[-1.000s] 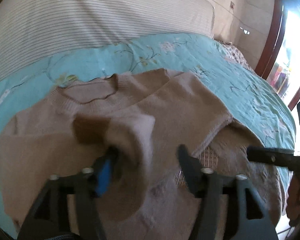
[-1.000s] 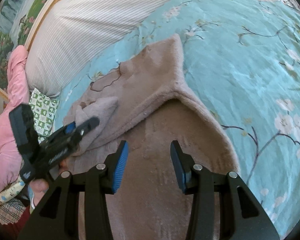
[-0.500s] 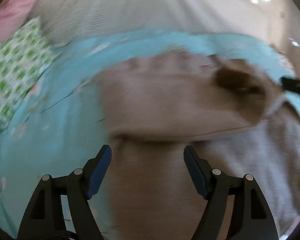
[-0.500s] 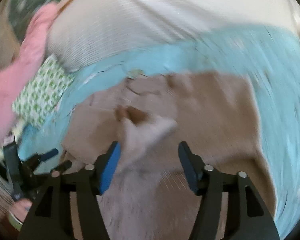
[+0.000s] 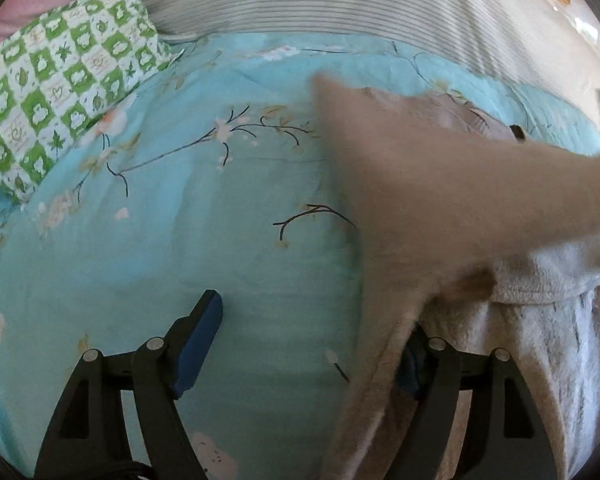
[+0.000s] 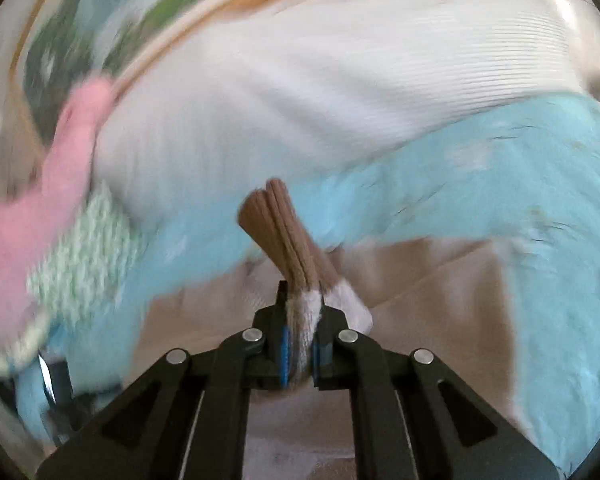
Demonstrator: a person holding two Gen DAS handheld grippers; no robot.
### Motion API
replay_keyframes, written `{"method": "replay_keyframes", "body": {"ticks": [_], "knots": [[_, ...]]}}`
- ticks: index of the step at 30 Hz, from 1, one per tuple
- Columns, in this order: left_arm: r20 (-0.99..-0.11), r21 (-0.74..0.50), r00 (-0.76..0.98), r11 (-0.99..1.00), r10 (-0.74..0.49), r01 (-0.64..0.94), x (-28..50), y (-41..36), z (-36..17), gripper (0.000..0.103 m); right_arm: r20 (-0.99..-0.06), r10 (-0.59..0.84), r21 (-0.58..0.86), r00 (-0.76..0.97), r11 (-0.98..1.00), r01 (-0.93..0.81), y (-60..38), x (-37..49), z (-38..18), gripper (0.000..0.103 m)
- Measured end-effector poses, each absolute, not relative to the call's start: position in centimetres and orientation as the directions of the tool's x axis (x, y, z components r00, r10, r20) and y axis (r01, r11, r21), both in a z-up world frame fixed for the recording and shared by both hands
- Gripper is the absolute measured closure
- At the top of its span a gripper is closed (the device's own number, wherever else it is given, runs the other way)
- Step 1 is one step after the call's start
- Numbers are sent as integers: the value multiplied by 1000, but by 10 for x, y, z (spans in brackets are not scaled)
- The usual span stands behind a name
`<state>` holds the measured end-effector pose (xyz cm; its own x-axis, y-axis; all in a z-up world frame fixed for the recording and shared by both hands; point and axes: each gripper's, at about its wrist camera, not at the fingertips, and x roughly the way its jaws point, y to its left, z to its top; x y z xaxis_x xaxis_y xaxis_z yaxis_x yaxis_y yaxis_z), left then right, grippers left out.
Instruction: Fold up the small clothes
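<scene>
Midway: right tool (image 6: 300,354) pinched beige fleece sweater's brown cuff (image 6: 278,228); left tool (image 5: 308,344) spread over bed's near edge; folding unfinished.

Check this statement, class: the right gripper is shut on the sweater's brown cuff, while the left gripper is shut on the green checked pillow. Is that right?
Not quite. In the left wrist view the left gripper is open, holding nothing; the green checked pillow lies apart. The right gripper is indeed shut on the brown cuff.
</scene>
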<state>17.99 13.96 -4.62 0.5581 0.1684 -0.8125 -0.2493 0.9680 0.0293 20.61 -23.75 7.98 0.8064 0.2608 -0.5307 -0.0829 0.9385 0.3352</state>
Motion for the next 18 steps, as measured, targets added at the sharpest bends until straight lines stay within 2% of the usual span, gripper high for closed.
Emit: {"method": "replay_keyframes", "body": {"ticks": [3, 5, 8, 10, 12, 14, 15, 17, 18], "knots": [[-820, 6, 548, 959, 166, -282, 180, 141, -46, 25, -634, 273, 408, 724, 913, 13, -270, 215, 40, 94], [-820, 4, 546, 954, 175, -299, 179, 141, -44, 25, -680, 300, 445, 669, 894, 52, -280, 219, 17, 90], [-830, -66, 536, 928, 152, -367, 177, 153, -44, 25, -685, 326, 490, 651, 868, 81, -283, 210, 10, 80], [-832, -117, 541, 913, 125, -391, 175, 159, -42, 26, -671, 329, 497, 665, 865, 74, -284, 201, 13, 66], [-820, -93, 560, 936, 123, -341, 176, 146, -38, 28, -674, 306, 484, 673, 871, 89, -288, 196, 17, 58], [-809, 28, 553, 952, 200, -304, 181, 126, -38, 28, -680, 285, 477, 676, 871, 113, -292, 193, 16, 58], [-807, 48, 549, 952, 215, -303, 183, 124, -38, 31, -680, 285, 474, 675, 874, 109, -290, 195, 16, 60], [-824, -7, 536, 943, 183, -332, 187, 134, -42, 37, -687, 274, 449, 673, 888, 97, -287, 200, 17, 83], [-830, -84, 539, 925, 140, -370, 186, 148, -44, 39, -689, 271, 437, 672, 895, 87, -284, 205, 19, 92]]}}
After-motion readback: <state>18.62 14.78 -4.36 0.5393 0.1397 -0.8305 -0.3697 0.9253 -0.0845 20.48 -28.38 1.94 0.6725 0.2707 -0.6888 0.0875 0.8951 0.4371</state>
